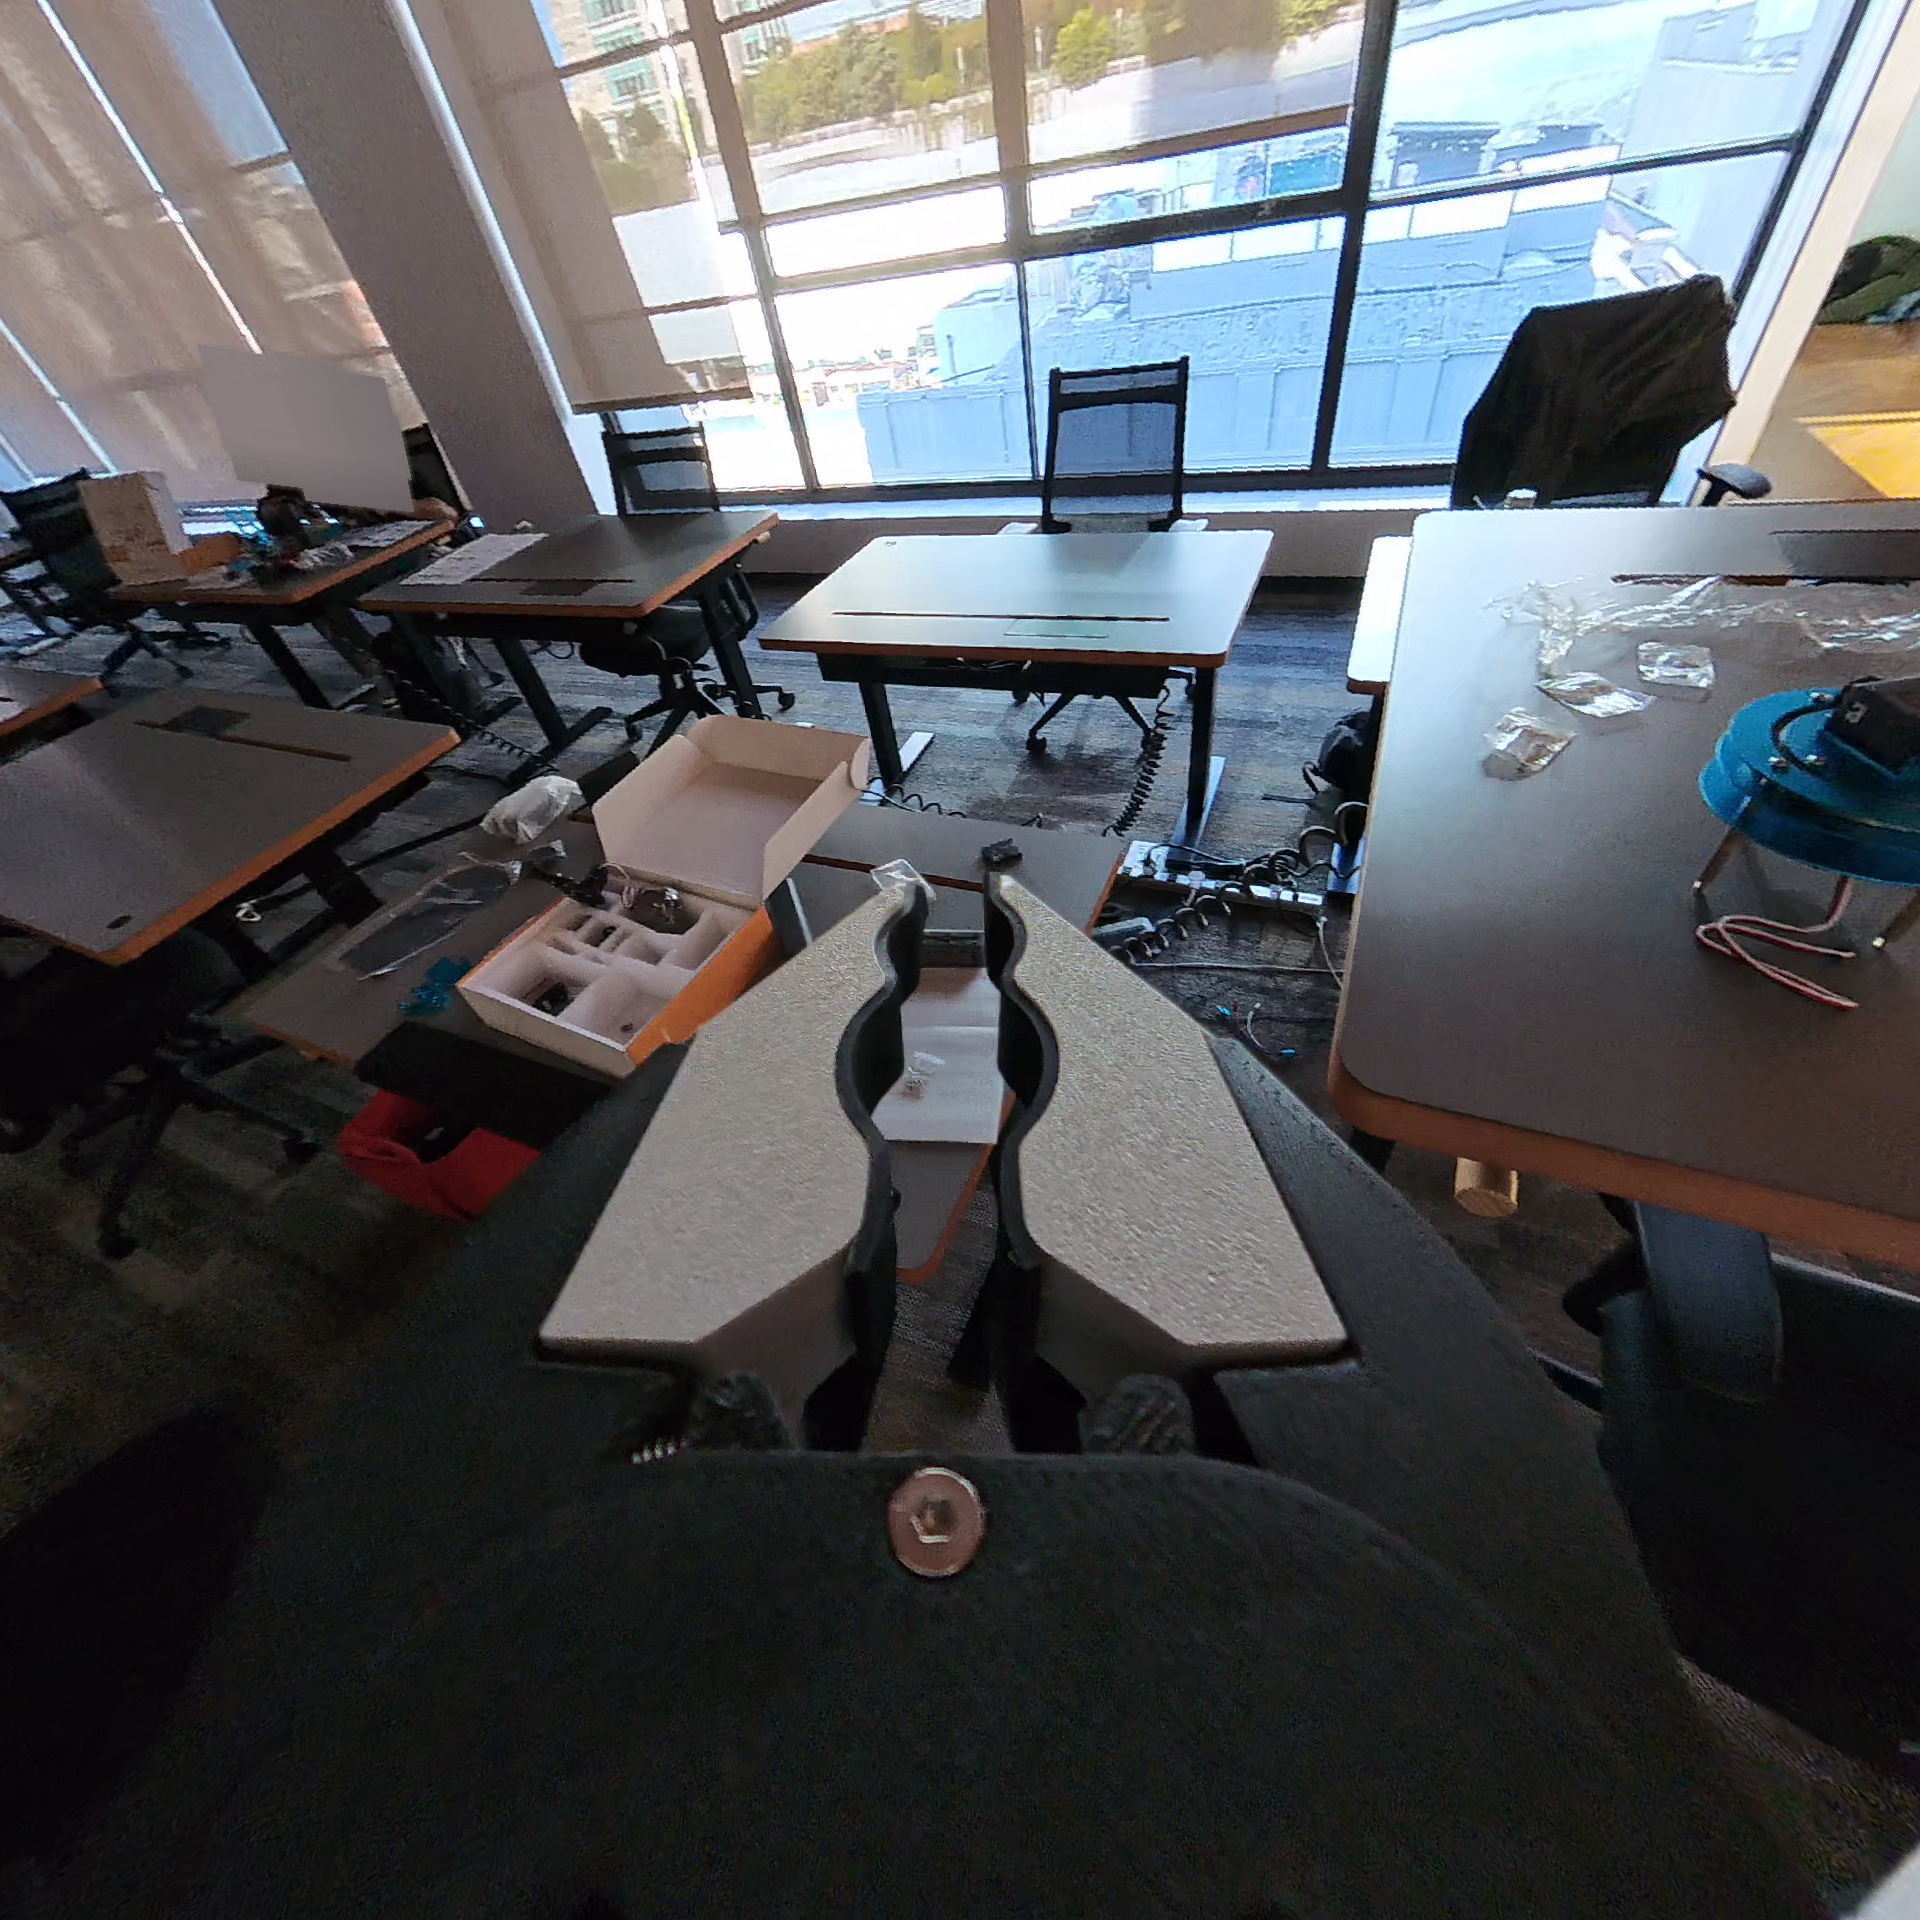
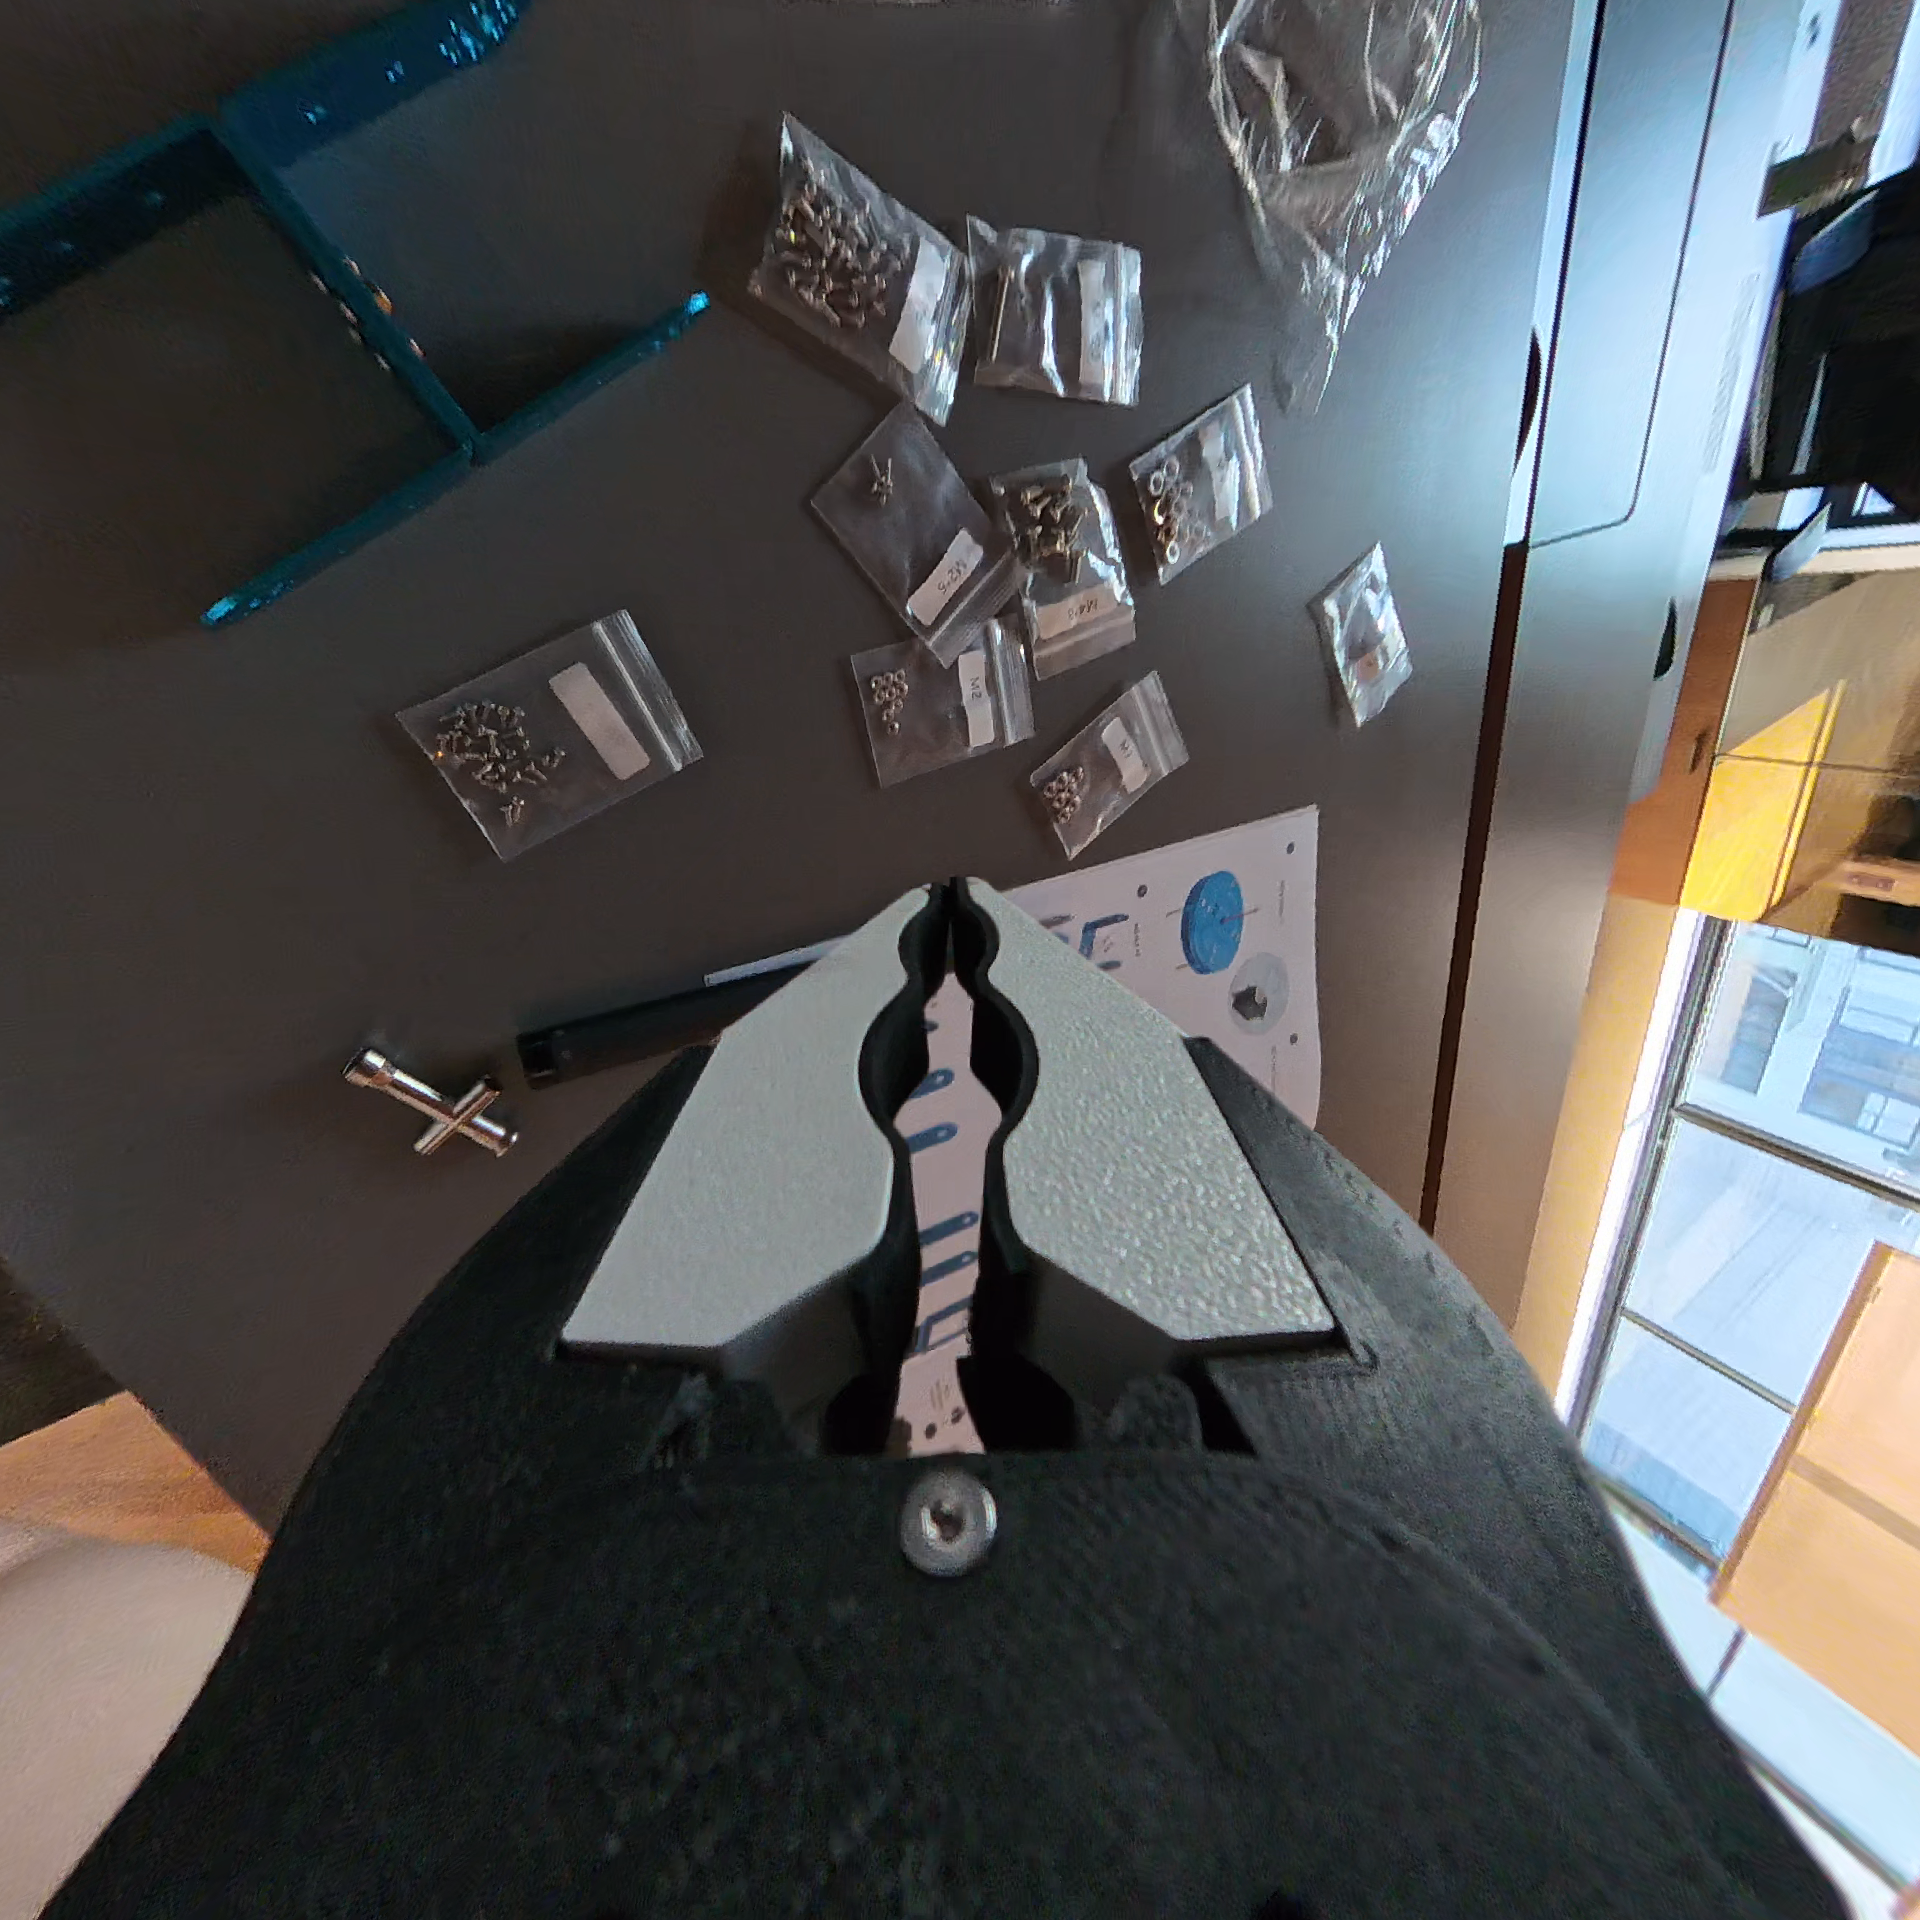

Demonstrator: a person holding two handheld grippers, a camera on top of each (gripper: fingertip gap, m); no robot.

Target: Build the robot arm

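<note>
In the left wrist view my left gripper (image 1: pixel 956 896) is held in the air with a narrow gap between its tips and nothing in it. It points at a low dark desk (image 1: pixel 1049 862) bearing an open white box with a foam insert (image 1: pixel 623 935). In the right wrist view my right gripper (image 2: pixel 953 896) has its tips together and looks empty. It hovers over a printed sheet (image 2: pixel 1195 935) on a dark tabletop (image 2: pixel 260 831). Several small zip bags of screws (image 2: pixel 551 727) lie just beyond it. A silver cross wrench (image 2: pixel 442 1107) and a black tool (image 2: pixel 623 1029) lie to its left.
A blue frame part (image 2: pixel 343 281) and crumpled clear plastic (image 2: pixel 1340 135) lie farther out. To the right, a desk (image 1: pixel 1558 987) holds a blue round assembly (image 1: pixel 1818 769) with red-white wires (image 1: pixel 1766 945). A red bin (image 1: pixel 426 1153), a power strip with cables (image 1: pixel 1216 883) and office chairs (image 1: pixel 1117 447) stand on the floor. About 75 centimeters separates my left fingertips from my right. About 15 centimeters separates my right fingertips from the silver cross wrench (image 2: pixel 442 1107).
</note>
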